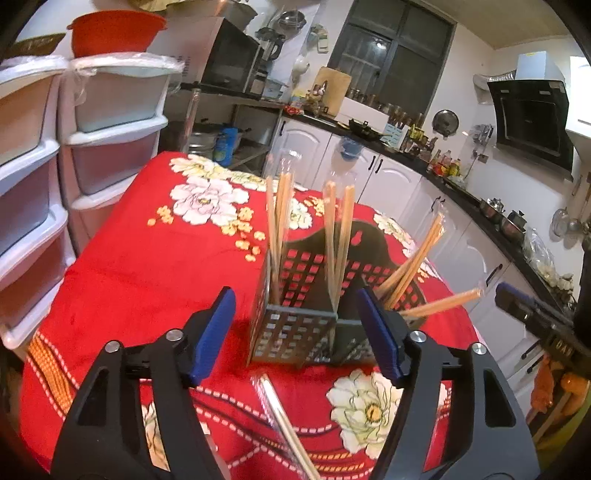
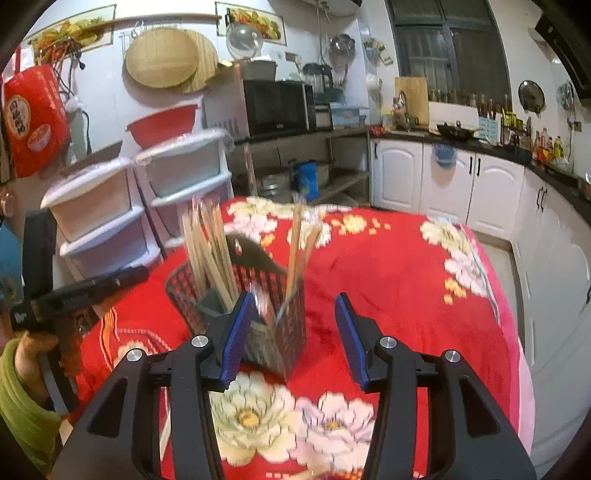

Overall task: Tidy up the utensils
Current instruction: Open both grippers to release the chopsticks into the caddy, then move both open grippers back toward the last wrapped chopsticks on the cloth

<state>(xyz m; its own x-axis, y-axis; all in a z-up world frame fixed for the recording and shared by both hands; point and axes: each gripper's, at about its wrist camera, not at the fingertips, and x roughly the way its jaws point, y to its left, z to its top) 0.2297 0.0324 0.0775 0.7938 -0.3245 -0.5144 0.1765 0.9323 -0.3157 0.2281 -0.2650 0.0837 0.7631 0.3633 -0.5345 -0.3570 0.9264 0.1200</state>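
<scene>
A dark perforated utensil holder (image 1: 295, 332) stands on the red floral tablecloth (image 1: 147, 266). Wrapped wooden chopstick pairs (image 1: 279, 218) stand in its compartments, some leaning right (image 1: 413, 266). One more wrapped pair (image 1: 284, 424) lies flat on the cloth between my left fingers. My left gripper (image 1: 295, 332) is open and empty, just in front of the holder. In the right wrist view the holder (image 2: 280, 332) with chopsticks (image 2: 210, 254) is blurred, and my right gripper (image 2: 295, 332) is open and empty beside it. The other gripper (image 2: 81, 288) shows at the left.
White plastic drawer units (image 1: 48, 177) stand left of the table with a red basin (image 1: 114, 33) on top. White kitchen cabinets (image 2: 461, 184) and a cluttered black counter (image 1: 461, 188) run behind and to the right. A shelf holds a microwave (image 2: 273, 107).
</scene>
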